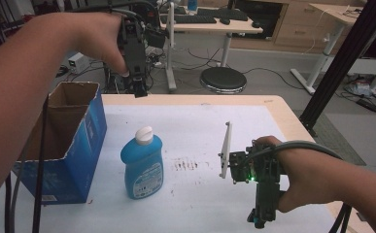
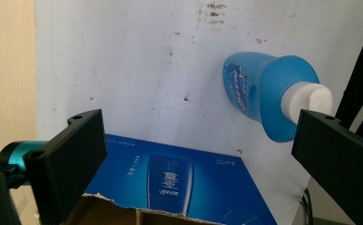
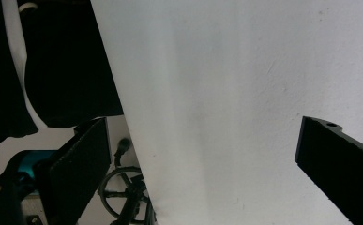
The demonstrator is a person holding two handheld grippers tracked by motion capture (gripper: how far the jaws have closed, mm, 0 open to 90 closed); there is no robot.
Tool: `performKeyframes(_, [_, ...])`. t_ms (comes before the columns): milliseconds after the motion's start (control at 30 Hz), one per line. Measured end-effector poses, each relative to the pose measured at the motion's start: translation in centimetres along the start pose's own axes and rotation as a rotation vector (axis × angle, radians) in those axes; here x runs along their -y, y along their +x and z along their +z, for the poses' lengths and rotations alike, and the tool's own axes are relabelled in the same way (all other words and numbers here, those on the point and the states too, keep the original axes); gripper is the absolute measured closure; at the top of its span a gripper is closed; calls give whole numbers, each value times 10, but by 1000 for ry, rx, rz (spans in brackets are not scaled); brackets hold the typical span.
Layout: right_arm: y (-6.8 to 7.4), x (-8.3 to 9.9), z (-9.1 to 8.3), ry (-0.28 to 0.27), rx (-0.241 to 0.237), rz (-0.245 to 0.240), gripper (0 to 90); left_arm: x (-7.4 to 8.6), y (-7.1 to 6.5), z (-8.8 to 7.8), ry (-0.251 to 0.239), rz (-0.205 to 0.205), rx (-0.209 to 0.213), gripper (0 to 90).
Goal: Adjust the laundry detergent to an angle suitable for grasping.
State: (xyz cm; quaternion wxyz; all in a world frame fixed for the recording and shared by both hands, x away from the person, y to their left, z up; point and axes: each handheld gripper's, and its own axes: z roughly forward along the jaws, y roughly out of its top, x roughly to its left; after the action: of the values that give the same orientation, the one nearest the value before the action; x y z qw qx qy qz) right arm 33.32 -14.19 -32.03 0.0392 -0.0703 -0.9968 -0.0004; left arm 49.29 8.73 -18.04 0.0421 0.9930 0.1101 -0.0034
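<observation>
A blue detergent bottle [image 1: 143, 165] with a white cap stands upright on the white table cover [image 1: 200, 121], just right of an open blue cardboard box [image 1: 74, 141]. My left gripper [image 1: 139, 90] is held high over the table's far edge, pointing down, above and behind the box and bottle. In the left gripper view the left gripper [image 2: 200, 122] stands open, with the bottle [image 2: 263, 93] and box [image 2: 179, 178] beyond its jaws and nothing between them. My right gripper [image 1: 259, 218] hangs low at the near right, a white plate [image 1: 226, 149] on it. The right gripper [image 3: 205, 125] is open over bare cover.
Brown smudges [image 1: 185, 165] mark the cover right of the bottle. A black frame post [image 1: 341, 63] rises past the table's right edge. Behind the table are a round black stool [image 1: 223, 79] and a desk with a keyboard [image 1: 188, 18]. Cables trail down at the near left.
</observation>
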Motion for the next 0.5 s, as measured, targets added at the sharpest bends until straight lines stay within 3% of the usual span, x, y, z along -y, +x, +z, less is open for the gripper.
performKeyframes(500, [3, 2, -10, -11, 12, -26, 30, 2, -3, -2, 4, -14, -10, 34])
